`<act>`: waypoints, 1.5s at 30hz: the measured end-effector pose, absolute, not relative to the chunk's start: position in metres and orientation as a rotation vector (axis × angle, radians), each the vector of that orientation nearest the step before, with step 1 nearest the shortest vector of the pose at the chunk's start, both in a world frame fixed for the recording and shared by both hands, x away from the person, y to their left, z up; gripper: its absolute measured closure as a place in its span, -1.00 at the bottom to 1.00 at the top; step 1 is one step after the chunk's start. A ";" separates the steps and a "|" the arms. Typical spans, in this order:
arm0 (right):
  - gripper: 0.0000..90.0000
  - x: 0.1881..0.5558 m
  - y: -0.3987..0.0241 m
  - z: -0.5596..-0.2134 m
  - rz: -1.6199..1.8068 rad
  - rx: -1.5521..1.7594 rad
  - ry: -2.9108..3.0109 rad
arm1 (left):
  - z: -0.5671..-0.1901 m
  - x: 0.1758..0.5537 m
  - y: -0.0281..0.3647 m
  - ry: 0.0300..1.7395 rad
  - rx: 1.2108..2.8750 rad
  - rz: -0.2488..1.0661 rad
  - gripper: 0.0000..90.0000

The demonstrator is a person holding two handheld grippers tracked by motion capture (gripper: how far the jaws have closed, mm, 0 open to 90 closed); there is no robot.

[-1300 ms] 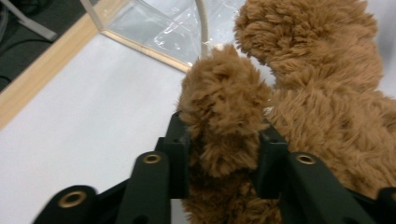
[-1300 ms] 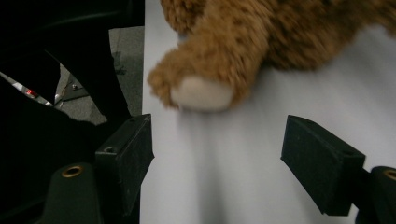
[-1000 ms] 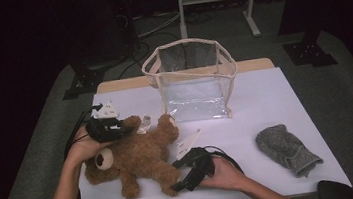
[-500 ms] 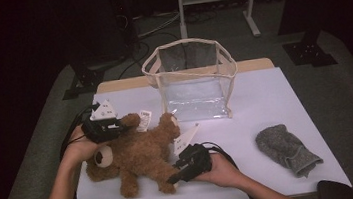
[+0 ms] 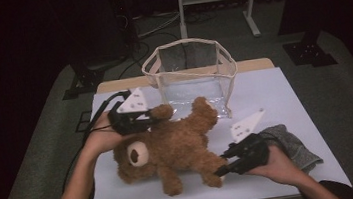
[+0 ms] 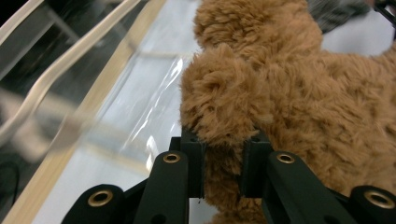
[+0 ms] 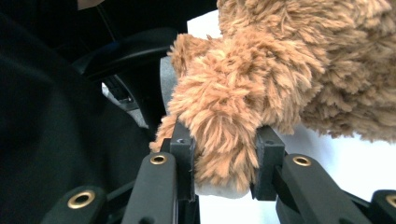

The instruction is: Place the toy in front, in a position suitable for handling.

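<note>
Gripping a plush limb each, both tools have hold of the teddy bear (image 5: 172,147), which lies across the near half of the white table (image 5: 269,89). In the left gripper view the left gripper (image 6: 223,161) has its jaws pressed close on a paw, fur bulging out above the pads; in the high view that gripper (image 5: 154,118) sits at the bear's 10 o'clock, by its head. The right gripper (image 7: 223,161) has just been closing, and its jaws now pinch a leg with the pale sole showing at the bottom; in the high view it (image 5: 220,171) lies at the bear's 4 o'clock. A clear bag (image 5: 192,77) stands open at the bear's 12 o'clock, and a grey cloth (image 5: 295,146) lies at 3 o'clock, partly covered by the right hand (image 5: 272,164). Fur hides the pads' inner faces, and the bag is blurred in the left gripper view
</note>
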State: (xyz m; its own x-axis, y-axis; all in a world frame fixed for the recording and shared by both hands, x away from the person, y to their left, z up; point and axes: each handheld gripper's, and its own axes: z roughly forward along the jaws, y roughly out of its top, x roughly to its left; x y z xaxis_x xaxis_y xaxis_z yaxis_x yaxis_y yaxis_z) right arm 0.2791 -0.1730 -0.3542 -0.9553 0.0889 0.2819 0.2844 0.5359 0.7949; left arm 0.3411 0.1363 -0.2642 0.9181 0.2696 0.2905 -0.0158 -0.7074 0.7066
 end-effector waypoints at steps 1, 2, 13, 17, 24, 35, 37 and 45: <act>0.49 0.276 -0.184 -0.353 -1.384 -0.332 -2.568 | -0.264 0.341 0.126 0.155 2.314 0.473 0.69; 0.49 0.273 -0.195 -0.353 -1.382 -0.345 -2.573 | -0.264 0.342 0.115 0.132 2.317 0.459 0.69; 0.45 0.261 -0.280 -0.413 -1.240 -0.645 -2.560 | -0.330 0.369 0.015 0.018 2.429 0.273 0.66; 0.08 0.265 -0.284 -0.427 -1.195 -0.706 -2.529 | -0.333 0.374 0.012 0.036 2.422 0.261 0.47; -0.27 0.271 -0.295 -0.400 -1.294 -0.724 -2.524 | -0.325 0.367 0.039 0.067 2.366 0.269 -0.19; -0.30 0.298 -0.242 -0.402 -1.230 -0.749 -2.846 | -0.352 0.320 0.111 0.132 2.250 0.272 -0.65; -0.34 0.307 -0.243 -0.402 -1.245 -0.762 -2.797 | -0.359 0.316 0.120 0.147 2.264 0.297 -0.71; -0.38 0.326 -0.246 -0.407 -1.242 -0.758 -2.743 | -0.394 0.315 0.125 0.185 2.289 0.341 -0.79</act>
State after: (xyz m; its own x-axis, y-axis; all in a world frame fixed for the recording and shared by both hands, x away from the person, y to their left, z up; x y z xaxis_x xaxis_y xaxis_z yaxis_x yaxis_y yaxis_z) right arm 0.3258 -0.2458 -0.4068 -0.8801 0.4166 0.2276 0.4460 0.5610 0.6974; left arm 0.3149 0.1254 -0.3936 0.9530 0.2398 0.1850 0.0251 -0.6712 0.7408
